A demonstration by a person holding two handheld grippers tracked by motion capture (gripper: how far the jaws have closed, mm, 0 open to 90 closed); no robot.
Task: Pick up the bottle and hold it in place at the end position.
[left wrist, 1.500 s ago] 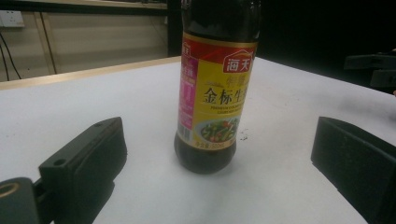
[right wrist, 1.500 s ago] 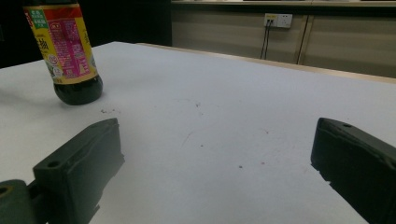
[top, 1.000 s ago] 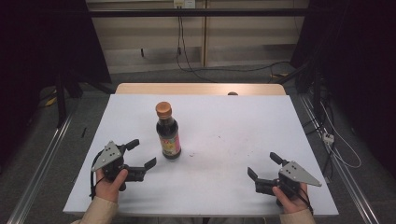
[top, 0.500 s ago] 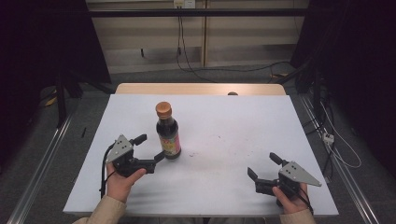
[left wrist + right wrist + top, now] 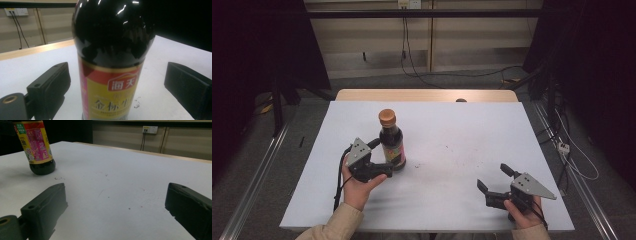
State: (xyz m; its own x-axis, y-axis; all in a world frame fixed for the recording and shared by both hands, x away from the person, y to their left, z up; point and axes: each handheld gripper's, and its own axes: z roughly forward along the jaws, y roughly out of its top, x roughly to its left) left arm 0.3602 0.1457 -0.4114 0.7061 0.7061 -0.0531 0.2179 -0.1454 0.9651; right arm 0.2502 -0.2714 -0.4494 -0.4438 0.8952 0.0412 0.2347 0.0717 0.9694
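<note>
A dark soy sauce bottle (image 5: 391,142) with an orange cap and a red and yellow label stands upright on the white table (image 5: 452,125). My left gripper (image 5: 380,156) is open around its lower body, one jaw on each side; in the left gripper view the bottle (image 5: 110,57) stands between the jaws with gaps on both sides. Near the front right edge my right gripper (image 5: 494,179) rests open with nothing between its jaws, and its own view has the bottle (image 5: 36,147) far off at the upper left.
A wooden strip (image 5: 427,95) runs along the table's far edge. Cables (image 5: 562,145) lie on the floor at the right, and a wall socket (image 5: 149,129) sits on the back wall. Faint dark specks (image 5: 447,150) mark the tabletop.
My left gripper has moved right and forward to the bottle, and its jaws now stand on either side of it. The right gripper has stayed where it was.
</note>
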